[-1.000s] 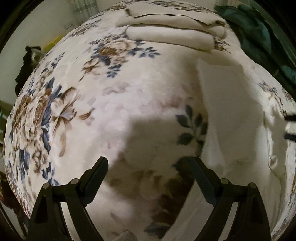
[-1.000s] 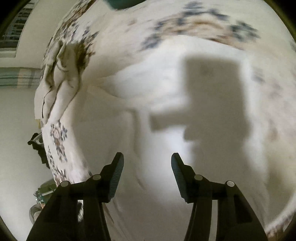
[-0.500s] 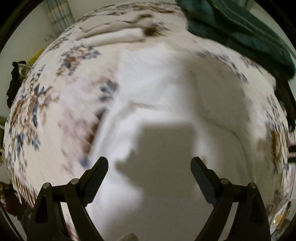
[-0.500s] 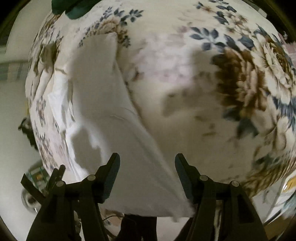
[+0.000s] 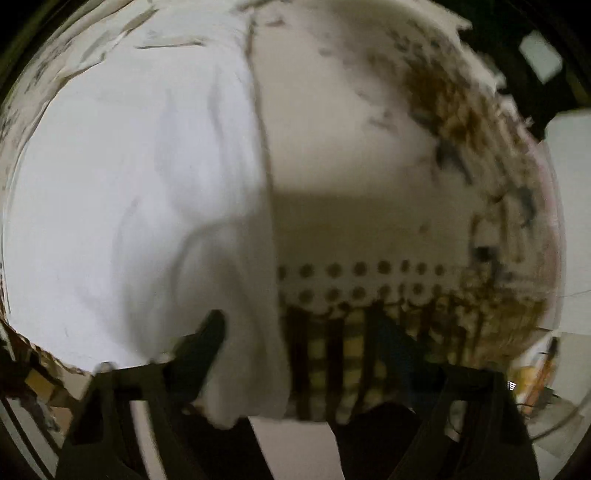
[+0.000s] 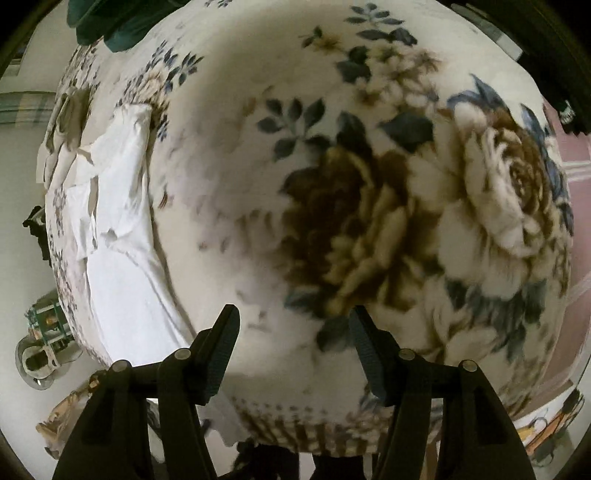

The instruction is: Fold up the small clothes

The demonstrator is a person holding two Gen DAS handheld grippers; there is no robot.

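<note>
The white garment [image 5: 129, 206] lies spread on the flowered bedspread [image 6: 332, 206], near the bed's front edge, with its lower corner hanging over that edge. In the left wrist view, which is blurred, the garment fills the left half of the picture, with soft creases running across it and a straight edge down the middle where the cream cover begins. In the right wrist view the same white garment [image 6: 118, 229] is seen at the far left as a long, rumpled strip; its far end is bunched and wrinkled. Beyond it a second pale, folded cloth [image 6: 64, 125] lies on the cover, though its form is too small to make out. The left gripper [image 5: 306, 354] is low over the garment's near corner. Its left finger [image 5: 201, 350] shows dark against the white cloth; the right finger is lost in blur and shadow, so whether the jaws are spread or closed, and whether they hold the cloth, cannot be told. The right gripper [image 6: 293, 354] is over bare bedspread beside a large brown printed flower, its jaws spread wide with nothing between them, and well apart from the garment. A dotted and striped border [image 5: 369, 295] runs along the cover's front edge. A dark green cloth [image 6: 107, 22] sits at the far end of the bed.
</note>
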